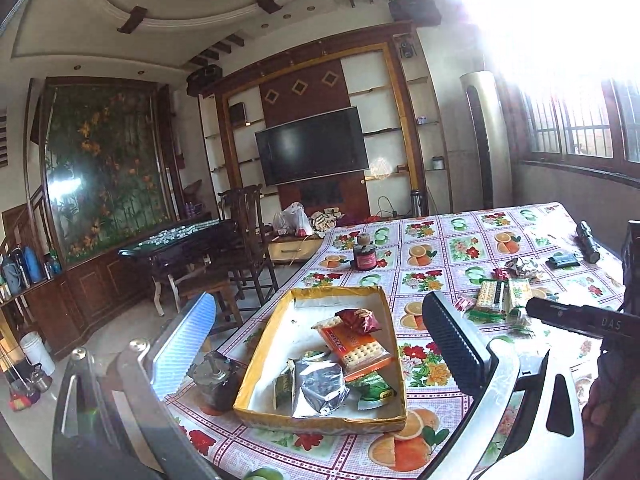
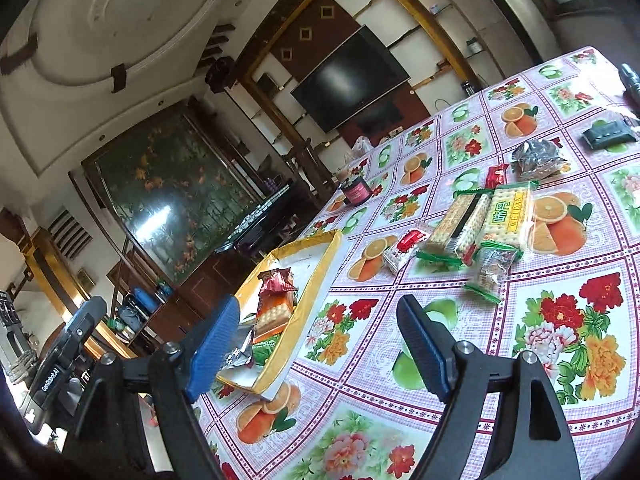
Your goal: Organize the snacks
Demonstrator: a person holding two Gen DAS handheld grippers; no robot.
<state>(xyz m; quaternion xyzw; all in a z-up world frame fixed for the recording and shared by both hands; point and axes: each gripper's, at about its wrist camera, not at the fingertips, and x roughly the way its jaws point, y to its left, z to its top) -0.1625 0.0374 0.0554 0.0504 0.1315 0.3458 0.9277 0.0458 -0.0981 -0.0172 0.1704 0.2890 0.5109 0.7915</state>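
A shallow yellow-rimmed cardboard box [image 1: 276, 320] sits on the table and holds several snacks: an orange cracker pack [image 1: 354, 346], a red wrapper [image 1: 358, 319], a silver foil pack [image 1: 320, 386] and green packets. My left gripper [image 1: 320, 340] is open and empty, its fingers straddling the box from above. My right gripper [image 2: 320, 344] is open and empty, hovering over the box's [image 2: 320, 276] right edge. Loose snacks lie further right: cracker packs [image 2: 484, 220], a red-white packet [image 2: 406, 246], a silver packet [image 2: 536, 158].
The table has a fruit-and-flower cloth [image 2: 440, 320]. A dark jar [image 1: 365, 256] stands at the far side. A black torch [image 1: 588, 242] and dark wallet [image 1: 564, 261] lie at the right. A small dark motor-like object [image 1: 216, 376] sits left of the box. Chairs stand beyond the table.
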